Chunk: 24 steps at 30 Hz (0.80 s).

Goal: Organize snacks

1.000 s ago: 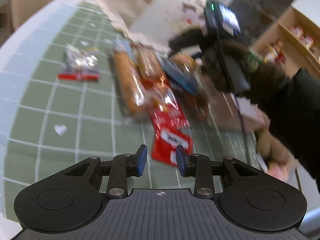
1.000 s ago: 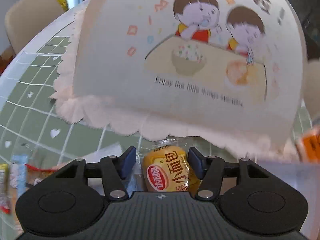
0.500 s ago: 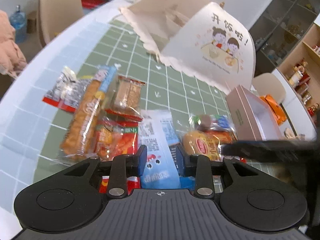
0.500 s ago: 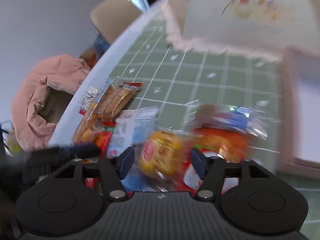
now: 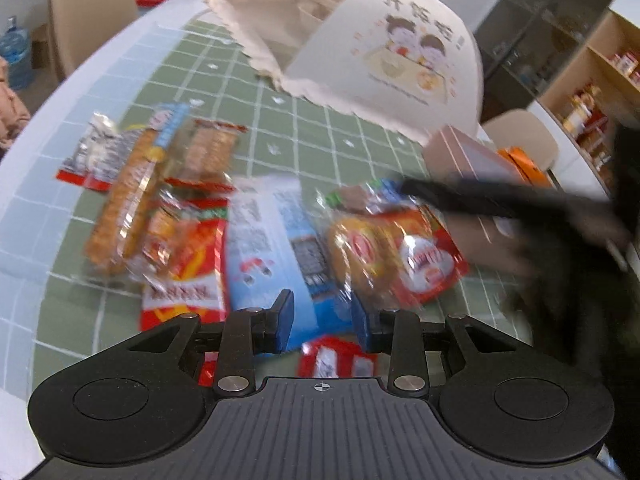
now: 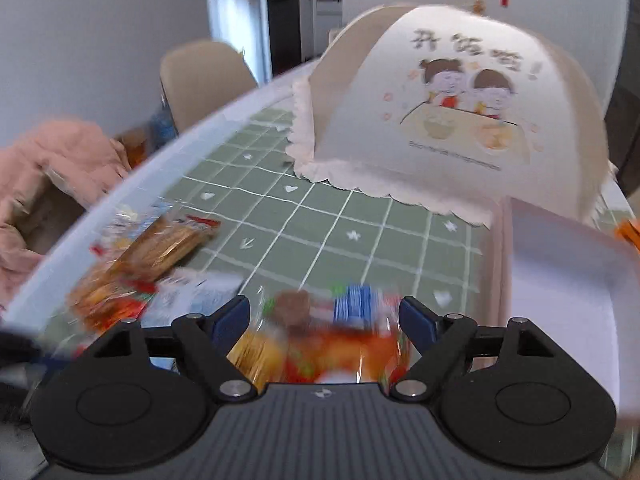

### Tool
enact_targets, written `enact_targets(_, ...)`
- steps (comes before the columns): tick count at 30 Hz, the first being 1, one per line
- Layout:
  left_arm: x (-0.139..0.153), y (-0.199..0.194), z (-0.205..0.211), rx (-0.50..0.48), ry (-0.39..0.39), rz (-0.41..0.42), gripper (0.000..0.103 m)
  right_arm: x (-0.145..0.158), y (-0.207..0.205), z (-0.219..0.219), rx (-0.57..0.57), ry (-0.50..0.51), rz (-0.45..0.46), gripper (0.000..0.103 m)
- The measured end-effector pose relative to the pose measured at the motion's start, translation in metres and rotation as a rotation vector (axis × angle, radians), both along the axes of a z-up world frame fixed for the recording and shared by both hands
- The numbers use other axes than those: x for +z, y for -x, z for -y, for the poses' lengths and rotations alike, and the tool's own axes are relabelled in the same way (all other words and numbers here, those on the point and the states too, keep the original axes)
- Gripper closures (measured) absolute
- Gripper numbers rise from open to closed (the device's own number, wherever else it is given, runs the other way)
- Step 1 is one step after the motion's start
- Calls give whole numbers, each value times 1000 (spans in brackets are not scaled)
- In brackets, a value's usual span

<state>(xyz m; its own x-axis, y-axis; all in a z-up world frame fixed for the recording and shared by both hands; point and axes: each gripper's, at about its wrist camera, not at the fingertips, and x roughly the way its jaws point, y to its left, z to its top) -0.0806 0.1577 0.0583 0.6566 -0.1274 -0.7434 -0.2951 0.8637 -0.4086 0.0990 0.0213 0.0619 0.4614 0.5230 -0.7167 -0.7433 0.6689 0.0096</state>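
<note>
Snacks (image 5: 264, 236) lie heaped on the green-checked bench (image 5: 352, 144), motion-blurred; about 9 packets, exact count unclear. 1 red packet (image 5: 336, 356) is half hidden behind the left gripper (image 5: 322, 318), whose jaws stand partly apart, gripping nothing. Right gripper (image 6: 322, 318): jaws opening wide, smeared orange and yellow packets (image 6: 320, 352) below between them, untouched as far as shows. 1 domed food cover (image 6: 452, 120), 1 pink box (image 6: 560, 280) cut off at right.
</note>
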Motion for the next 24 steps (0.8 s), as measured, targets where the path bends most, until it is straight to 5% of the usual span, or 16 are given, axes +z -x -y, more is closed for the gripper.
enact_targets(3, -5, 8, 13, -78, 34, -15, 68, -24, -42, -36, -12, 74, -44, 22)
enact_targets(5, -9, 14, 20, -132, 45, -32, 68, -38, -64, -50, -25, 124, -90, 39)
enact_targets(6, -10, 16, 22, -140, 46, -40, 68, -44, -69, -54, -34, 140, -119, 58)
enact_targets(7, -13, 18, 22, -138, 48, -42, 68, -47, -72, -53, -55, 143, -165, 61)
enact_targets(16, -16, 3, 1, -13, 65, -33, 68, -45, -12, 23, -88, -2, -359, 60)
enact_targets(20, -5, 1, -7, 15, 24, -41, 68, -33, 13, 49, -78, 18, -276, 55)
enact_targets(22, -1, 4, -6, -4, 8, -52, 68, -28, 23, 61, -74, 39, -209, 35)
enact_targets(24, 3, 6, 3, -50, -3, -66, 68, -29, 33, 76, -72, 54, -177, 30)
